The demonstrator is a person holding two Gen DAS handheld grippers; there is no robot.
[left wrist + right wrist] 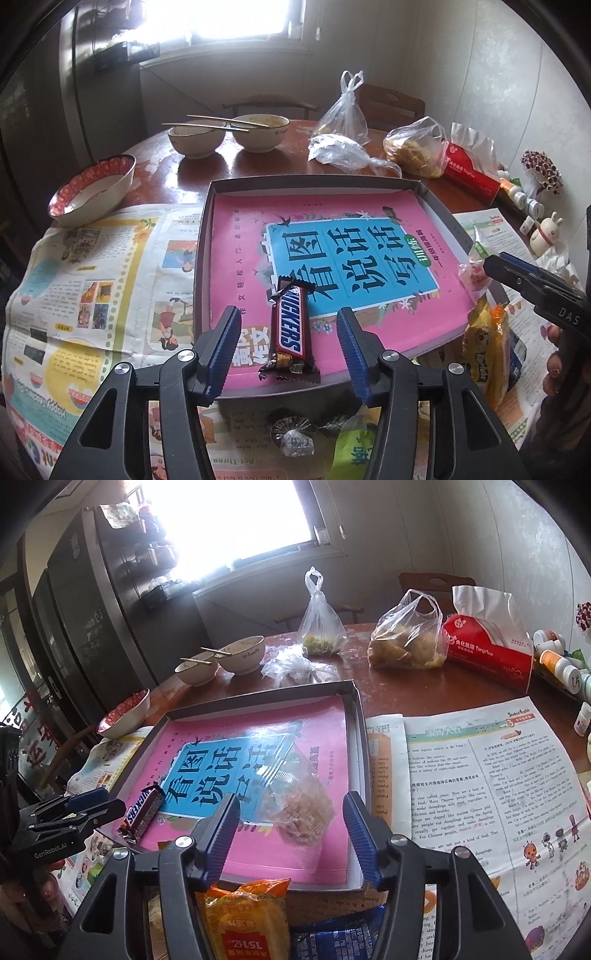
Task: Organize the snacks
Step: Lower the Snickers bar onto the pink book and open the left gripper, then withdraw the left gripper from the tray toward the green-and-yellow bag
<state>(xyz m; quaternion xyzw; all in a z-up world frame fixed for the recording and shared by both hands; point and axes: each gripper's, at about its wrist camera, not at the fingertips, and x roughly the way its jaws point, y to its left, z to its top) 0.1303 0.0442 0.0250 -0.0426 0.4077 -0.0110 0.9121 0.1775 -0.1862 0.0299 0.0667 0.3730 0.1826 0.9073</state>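
The Snickers bar (289, 329) lies flat inside the shallow grey tray (436, 201), on the pink book (236, 221) that covers the tray floor, close to the tray's near left corner. It looks light and quite stiff inside, but its glossy wrapper is surely slippery and the crimped ends are only thin foil. I judge the best hold is across the middle of the bar, on its two long sides, not on the ends.

The clear packet of biscuits (301, 812) lies in the same tray, toward the near right corner. It seems soft on the outside and fragile inside, so a gentle pinch on the loose film is safer than pressing the contents.

The left claw (289, 345) is spread, with a pad on each side of the bar and not touching it. The right claw (291, 830) is also spread, standing over the clear packet with nothing pinched.

More snacks wait on the newspaper (491, 775) at the near edge of the worktop: an orange-yellow packet (251, 919), a dark blue packet (343, 941) and small wrapped candies (293, 435). These look light and crinkly
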